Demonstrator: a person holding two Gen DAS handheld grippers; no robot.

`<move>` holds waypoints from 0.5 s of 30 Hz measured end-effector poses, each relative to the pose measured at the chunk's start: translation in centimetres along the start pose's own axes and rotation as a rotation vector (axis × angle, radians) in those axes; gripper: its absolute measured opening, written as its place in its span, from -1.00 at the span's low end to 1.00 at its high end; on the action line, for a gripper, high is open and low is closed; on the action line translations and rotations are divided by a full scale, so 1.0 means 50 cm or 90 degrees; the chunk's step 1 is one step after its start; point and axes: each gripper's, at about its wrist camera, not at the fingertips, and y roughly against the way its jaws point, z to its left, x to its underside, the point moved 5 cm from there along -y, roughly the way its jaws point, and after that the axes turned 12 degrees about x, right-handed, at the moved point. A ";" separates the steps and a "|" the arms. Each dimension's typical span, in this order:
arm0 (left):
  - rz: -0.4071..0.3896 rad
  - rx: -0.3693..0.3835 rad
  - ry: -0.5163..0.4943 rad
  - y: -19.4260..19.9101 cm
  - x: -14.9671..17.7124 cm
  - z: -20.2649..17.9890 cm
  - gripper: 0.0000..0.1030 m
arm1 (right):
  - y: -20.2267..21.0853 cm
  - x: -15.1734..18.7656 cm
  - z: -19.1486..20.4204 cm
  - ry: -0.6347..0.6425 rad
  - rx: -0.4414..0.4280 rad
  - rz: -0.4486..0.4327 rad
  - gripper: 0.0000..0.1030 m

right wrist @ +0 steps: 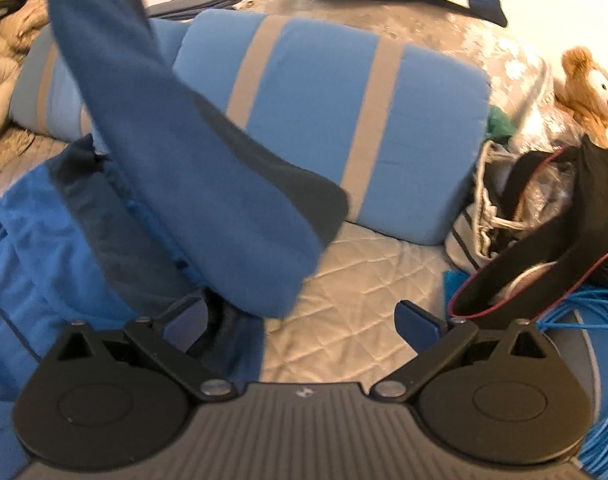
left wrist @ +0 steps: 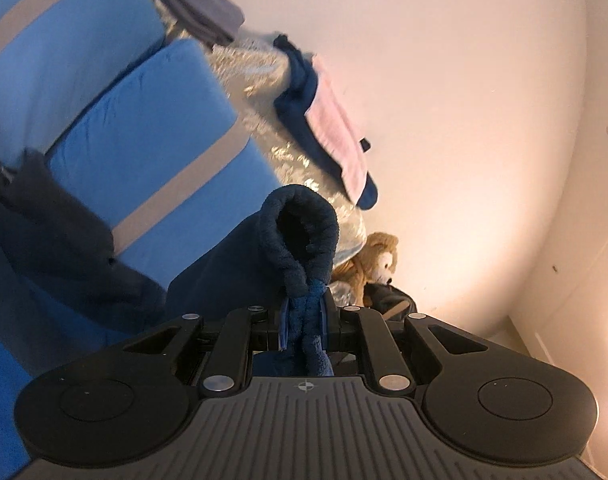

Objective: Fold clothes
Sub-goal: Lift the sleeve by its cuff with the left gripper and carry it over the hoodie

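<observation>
My left gripper [left wrist: 303, 322] is shut on a bunched fold of a dark blue fleece garment [left wrist: 300, 232], which loops up between the blue pads and hangs away to the left. In the right wrist view the same blue garment [right wrist: 208, 184] hangs down from the upper left, its lower hem swinging above the bed. My right gripper [right wrist: 304, 324] stands wide open over the quilted bedspread [right wrist: 356, 304] with nothing between its pads; the left pad [right wrist: 186, 320] is close beside the hanging cloth.
A blue pillow with grey stripes [right wrist: 332, 120] lies across the bed behind the garment. A teddy bear [right wrist: 592, 88], a black bag [right wrist: 544, 216] and blue cable [right wrist: 600, 360] crowd the right. Folded clothes [left wrist: 328, 128] lie on a silvery cover by the wall. Brighter blue cloth [right wrist: 24, 248] lies at left.
</observation>
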 end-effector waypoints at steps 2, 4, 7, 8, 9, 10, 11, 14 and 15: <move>-0.006 -0.001 -0.006 0.004 -0.009 -0.012 -0.73 | 0.004 -0.007 -0.015 0.013 -0.016 -0.005 1.00; -0.010 0.000 -0.009 0.005 -0.016 -0.021 -0.73 | -0.005 -0.009 -0.015 0.019 -0.033 -0.004 1.00; -0.015 0.000 -0.016 0.005 -0.022 -0.030 -0.73 | -0.037 -0.004 0.017 0.019 -0.056 0.006 1.00; -0.017 -0.001 -0.018 0.005 -0.023 -0.032 -0.73 | -0.051 -0.003 0.033 0.022 -0.052 0.007 1.00; -0.018 -0.004 -0.021 0.005 -0.025 -0.033 -0.73 | -0.065 -0.003 0.049 0.026 -0.048 0.008 1.00; -0.018 -0.010 -0.027 0.004 -0.025 -0.035 -0.73 | -0.080 -0.003 0.065 0.027 -0.042 0.010 1.00; -0.019 -0.015 -0.033 0.003 -0.025 -0.037 -0.73 | -0.095 -0.005 0.081 0.025 -0.036 0.011 1.00; -0.019 -0.038 -0.065 0.002 -0.023 -0.041 -0.72 | -0.139 -0.019 0.123 0.016 -0.023 0.011 1.00; -0.020 -0.043 -0.072 0.002 -0.022 -0.042 -0.73 | -0.152 -0.025 0.129 0.010 -0.011 0.009 1.00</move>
